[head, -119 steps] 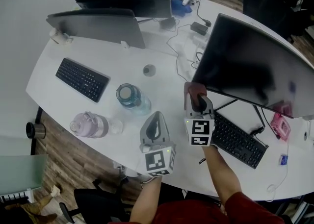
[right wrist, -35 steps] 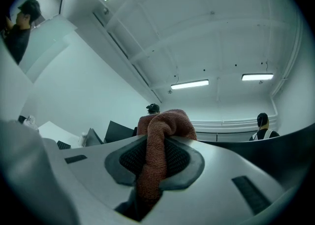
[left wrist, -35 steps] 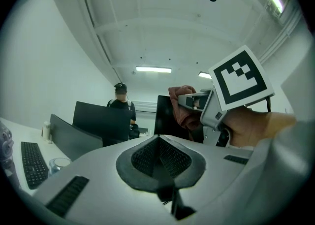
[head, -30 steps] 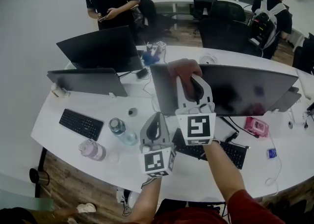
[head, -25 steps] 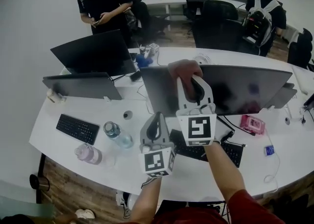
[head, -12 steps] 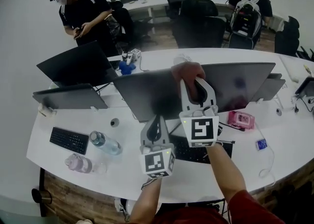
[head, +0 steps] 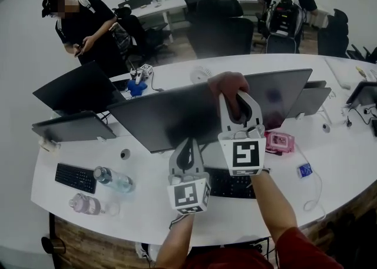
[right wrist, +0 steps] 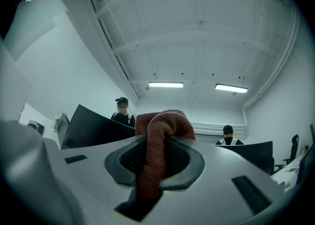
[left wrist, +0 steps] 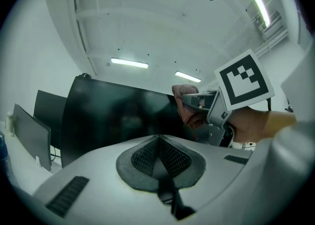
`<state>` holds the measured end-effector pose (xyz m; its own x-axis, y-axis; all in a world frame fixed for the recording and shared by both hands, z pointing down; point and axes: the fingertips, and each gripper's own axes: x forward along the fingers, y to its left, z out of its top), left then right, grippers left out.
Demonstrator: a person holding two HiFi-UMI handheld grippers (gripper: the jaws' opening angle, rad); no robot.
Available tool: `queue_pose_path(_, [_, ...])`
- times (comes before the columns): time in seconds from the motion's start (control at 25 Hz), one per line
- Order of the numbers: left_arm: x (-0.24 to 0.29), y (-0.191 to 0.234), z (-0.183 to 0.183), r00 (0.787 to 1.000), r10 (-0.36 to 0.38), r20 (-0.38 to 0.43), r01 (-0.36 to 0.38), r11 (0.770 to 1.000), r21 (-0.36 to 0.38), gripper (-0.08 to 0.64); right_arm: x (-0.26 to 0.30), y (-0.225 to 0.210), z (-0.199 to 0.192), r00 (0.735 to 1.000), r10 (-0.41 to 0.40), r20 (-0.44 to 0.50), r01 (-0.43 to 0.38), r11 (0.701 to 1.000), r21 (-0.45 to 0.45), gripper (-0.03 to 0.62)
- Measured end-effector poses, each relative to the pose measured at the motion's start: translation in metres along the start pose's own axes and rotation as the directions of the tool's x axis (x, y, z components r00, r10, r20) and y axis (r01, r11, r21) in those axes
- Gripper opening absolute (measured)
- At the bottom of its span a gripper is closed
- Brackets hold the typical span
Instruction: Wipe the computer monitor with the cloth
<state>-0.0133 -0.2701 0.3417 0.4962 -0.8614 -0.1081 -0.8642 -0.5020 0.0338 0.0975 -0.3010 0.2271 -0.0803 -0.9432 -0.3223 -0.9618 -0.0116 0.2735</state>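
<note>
The cloth [head: 228, 83] was clamped in the jaws of the right gripper [head: 238, 103] at the top edge of the monitor [head: 171, 119]; the left gripper [head: 188, 146] was clenched on nothing.

Big curved white desk [head: 353, 165] fills the middle, with wood floor [head: 88, 250] peeking out at 7 o'clock. Black chairs [head: 218, 26] sit at 12 with another white table [head: 159, 6] behind. Plain white walls [right wrist: 74, 71], strip lights [right wrist: 166, 84] overhead.

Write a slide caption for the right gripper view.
Right gripper shut on a reddish cloth, a dark monitor beyond.
</note>
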Motion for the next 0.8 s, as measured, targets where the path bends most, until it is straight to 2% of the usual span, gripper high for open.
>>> queue_pose_path(0.6, [0.043, -0.084, -0.017, 0.995, -0.096, -0.025, 0.096, 0.995, -0.001, 0.023, -0.025, -0.106, -0.026, 0.994, -0.111, -0.005, 0.111, 0.993, -0.036, 0.075])
queue_pose_path(0.8, [0.059, -0.111, -0.025, 0.992, -0.123, -0.037, 0.123, 0.992, -0.005, 0.023, -0.035, -0.148, -0.041, 0.987, -0.157, -0.043, 0.156, 0.987, -0.038, 0.076])
